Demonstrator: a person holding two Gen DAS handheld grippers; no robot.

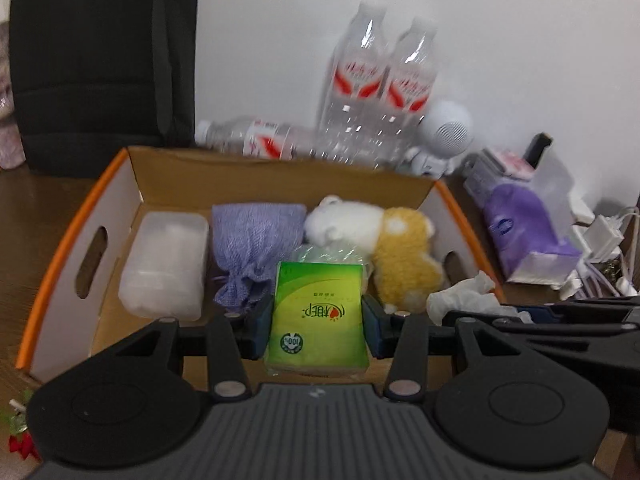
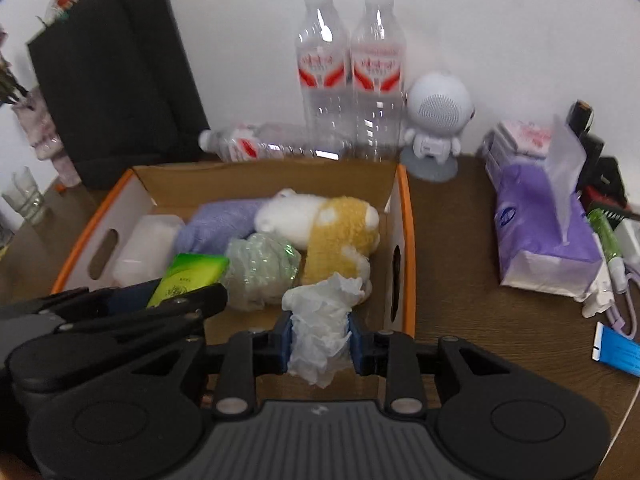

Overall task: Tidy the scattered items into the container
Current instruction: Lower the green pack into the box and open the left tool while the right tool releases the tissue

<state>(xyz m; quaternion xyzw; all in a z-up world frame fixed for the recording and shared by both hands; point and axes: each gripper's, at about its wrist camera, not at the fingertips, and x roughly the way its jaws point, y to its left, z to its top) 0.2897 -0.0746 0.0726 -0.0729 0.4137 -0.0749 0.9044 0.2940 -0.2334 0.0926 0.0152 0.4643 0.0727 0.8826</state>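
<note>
Left gripper clamps a green tissue pack; right gripper pinches crumpled tissue. Both hang over the box, apparently for dropping in. Beyond them lie plush toy, pouch and tub, already inside.

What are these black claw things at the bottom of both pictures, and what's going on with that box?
They are two hand-held grippers, one in each of a person's hands, each with a camera looking along its two fingers. One picture is the left gripper's view; it grips a green tissue pack. The other is the right gripper's view, with a crumpled white tissue between its pads. Both hang over a cardboard box on a brown table. The box already holds a plush toy, a purple pouch and a clear plastic case. Water bottles stand behind the box.
</note>
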